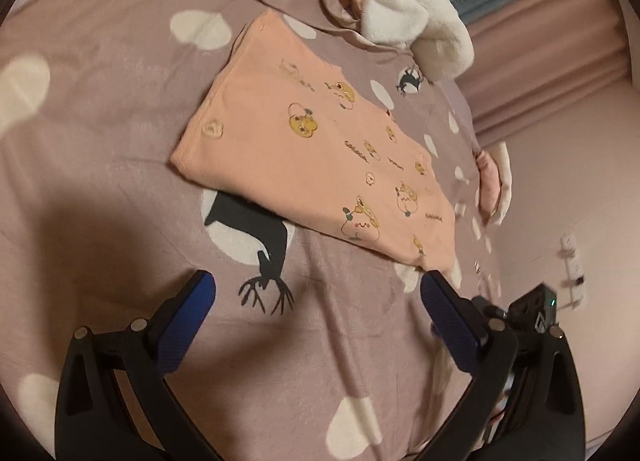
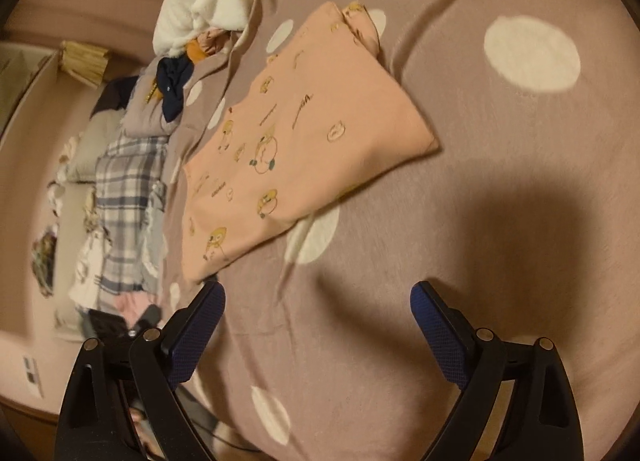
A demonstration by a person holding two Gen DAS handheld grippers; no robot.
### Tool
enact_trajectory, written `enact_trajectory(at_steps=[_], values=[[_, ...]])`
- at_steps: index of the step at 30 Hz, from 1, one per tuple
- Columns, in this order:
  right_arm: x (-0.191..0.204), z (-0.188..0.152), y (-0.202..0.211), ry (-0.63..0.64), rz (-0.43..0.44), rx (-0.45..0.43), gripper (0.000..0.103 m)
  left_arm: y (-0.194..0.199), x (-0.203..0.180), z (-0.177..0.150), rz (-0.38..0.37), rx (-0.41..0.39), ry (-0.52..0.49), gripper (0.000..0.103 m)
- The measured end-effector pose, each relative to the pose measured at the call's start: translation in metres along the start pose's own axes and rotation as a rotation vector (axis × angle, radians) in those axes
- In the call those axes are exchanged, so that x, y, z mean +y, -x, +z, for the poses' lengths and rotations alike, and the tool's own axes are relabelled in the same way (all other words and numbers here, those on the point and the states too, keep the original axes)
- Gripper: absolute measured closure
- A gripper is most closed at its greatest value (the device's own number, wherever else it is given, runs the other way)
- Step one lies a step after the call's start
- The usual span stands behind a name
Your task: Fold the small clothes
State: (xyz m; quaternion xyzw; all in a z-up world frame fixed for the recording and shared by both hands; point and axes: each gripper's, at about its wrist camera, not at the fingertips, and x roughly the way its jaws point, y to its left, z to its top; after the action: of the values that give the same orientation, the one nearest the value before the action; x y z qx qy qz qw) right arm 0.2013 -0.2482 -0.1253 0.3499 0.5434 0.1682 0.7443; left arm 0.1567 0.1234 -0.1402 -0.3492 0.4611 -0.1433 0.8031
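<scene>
A mauve bedsheet point(image 1: 100, 109) printed with pale ovals and black cat silhouettes covers the whole working surface; in the right wrist view the sheet point(image 2: 500, 221) carries a broad dark shadow near the fingers. On it lies the peach garment point(image 1: 312, 149), folded into a flat, roughly rectangular stack and printed with small yellow cartoon animals. It sits diagonally, one folded corner toward the middle of the bed, and partly covers a black cat print. From the right wrist the same garment point(image 2: 296, 149) lies ahead and a little left of the fingers.

Beyond it, a fluffy white plush item point(image 1: 404, 1) is heaped at the far edge, touching an orange and navy bundle. In the right wrist view the white plush point(image 2: 200, 5) sits beside a dark navy cloth point(image 2: 174, 85), with a blue-and-white plaid fabric point(image 2: 128, 197) lying lower down alongside the bed.

The left gripper point(image 1: 318, 293) hovers just short of the garment's near edge, its blue-padded fingers spread wide with only sheet between them. The right gripper point(image 2: 318, 297) is likewise spread wide and holds nothing, its left finger close to the garment's near corner.
</scene>
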Motion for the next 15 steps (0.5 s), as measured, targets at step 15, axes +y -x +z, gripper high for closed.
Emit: enact_trajectory(at_steps=[15], values=[[-0.021, 0.047, -0.037, -0.194, 0.235, -0.056, 0.007, -0.051, 0.002, 0.061, -0.132, -0.054, 0.142, 0.0]])
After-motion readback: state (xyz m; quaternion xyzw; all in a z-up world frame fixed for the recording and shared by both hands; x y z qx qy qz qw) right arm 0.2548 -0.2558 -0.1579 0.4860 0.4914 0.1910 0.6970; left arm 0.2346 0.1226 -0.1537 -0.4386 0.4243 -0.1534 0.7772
